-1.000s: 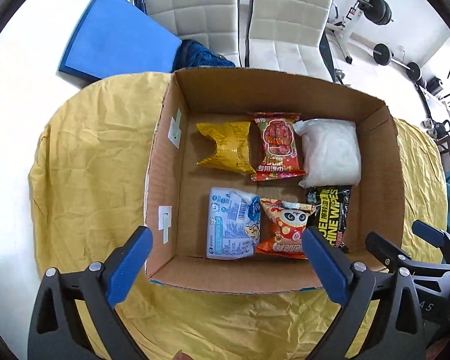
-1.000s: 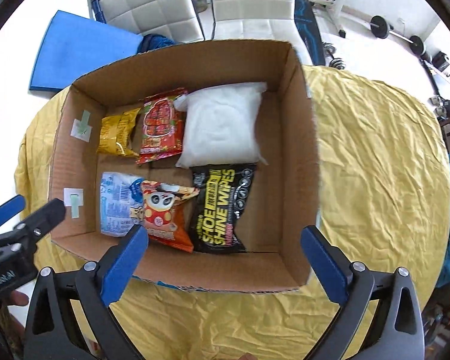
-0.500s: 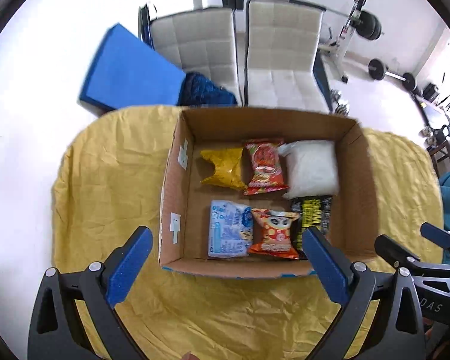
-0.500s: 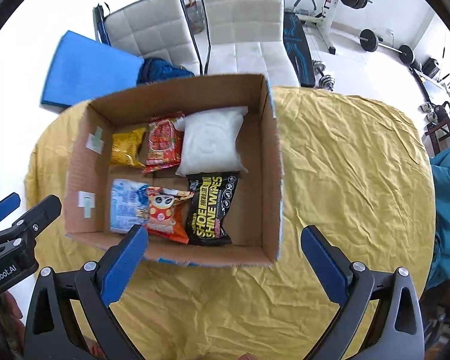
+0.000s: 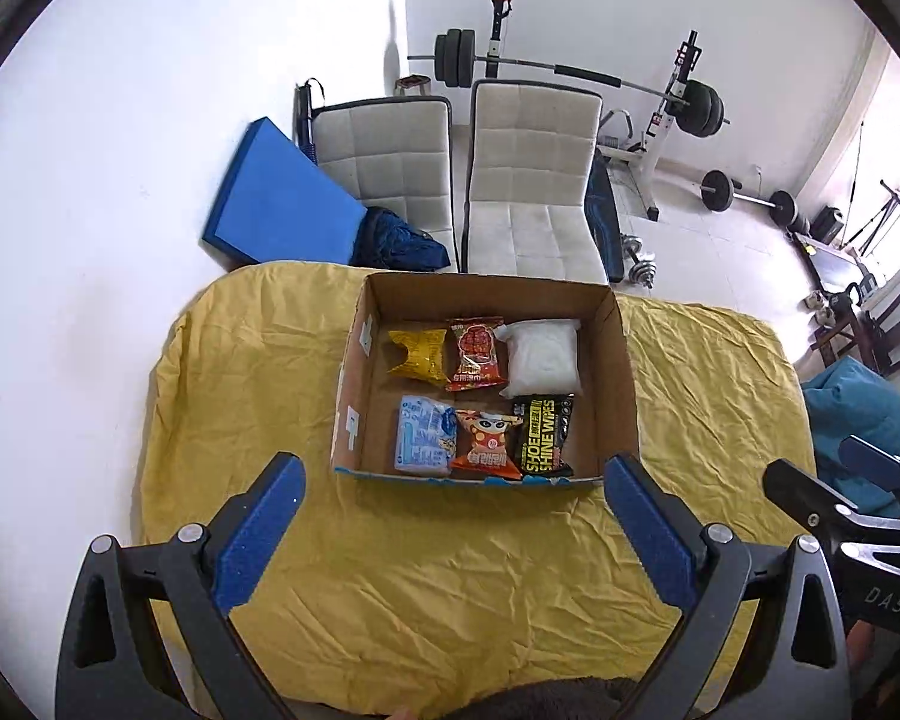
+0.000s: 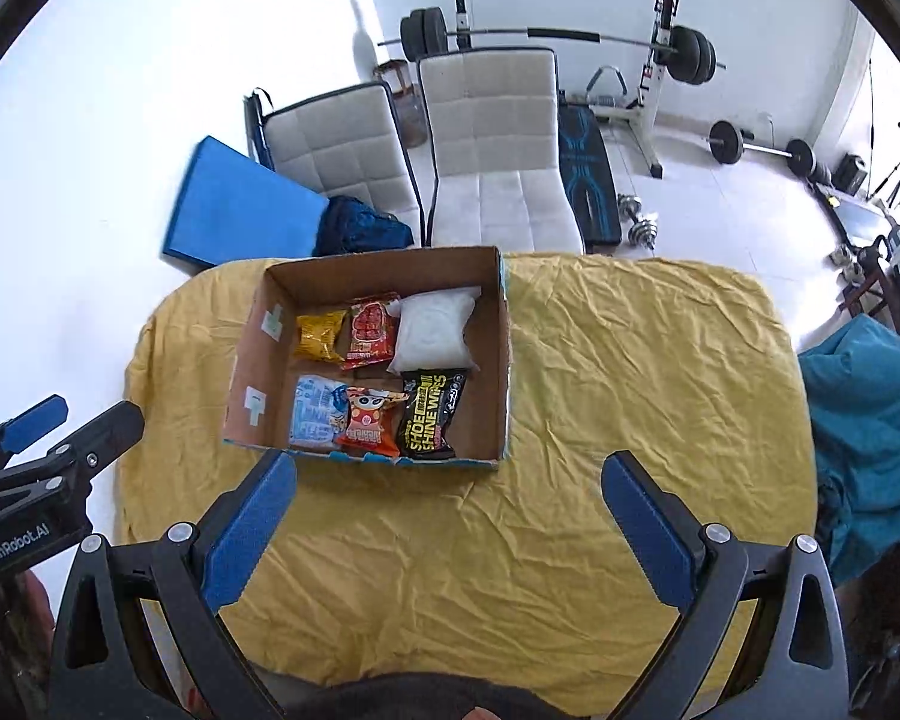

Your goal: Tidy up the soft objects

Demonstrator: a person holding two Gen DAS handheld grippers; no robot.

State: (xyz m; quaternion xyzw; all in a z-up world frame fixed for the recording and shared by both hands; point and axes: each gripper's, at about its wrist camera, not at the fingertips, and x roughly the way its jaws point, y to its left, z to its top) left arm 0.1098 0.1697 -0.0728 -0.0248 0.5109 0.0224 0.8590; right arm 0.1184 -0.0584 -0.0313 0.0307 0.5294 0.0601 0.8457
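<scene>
Left gripper (image 5: 450, 516) hangs with jaws spread wide and nothing between them, and dead ahead of its tips sits the cardboard box (image 5: 621, 384) on the yellow cloth (image 5: 240, 408), six soft packets inside; the other gripper (image 5: 834, 492) pokes in off to its right.

- 1 cardboard box (image 5: 621, 384) at the centre of the frame, on 1 yellow cloth (image 5: 450, 570).
- 6 soft packets inside the box, in 2 rows of 3.
- Upper row: 1 yellow packet (image 5: 419, 353), 1 red packet (image 5: 476, 353), 1 white pouch (image 5: 542, 357).
- Lower row: 1 pale blue packet (image 5: 423, 443), 1 orange packet (image 5: 487, 444), 1 black wipes pack (image 5: 545, 434).
- 2 white chairs (image 5: 528, 192) in the upper middle.
- 1 blue mat (image 5: 276, 204) at the upper left.
- 2 grippers: the left gripper (image 5: 450, 531) and the right gripper (image 6: 449, 525), each with 2 blue pads, spread wide, along the lower edge.
</scene>
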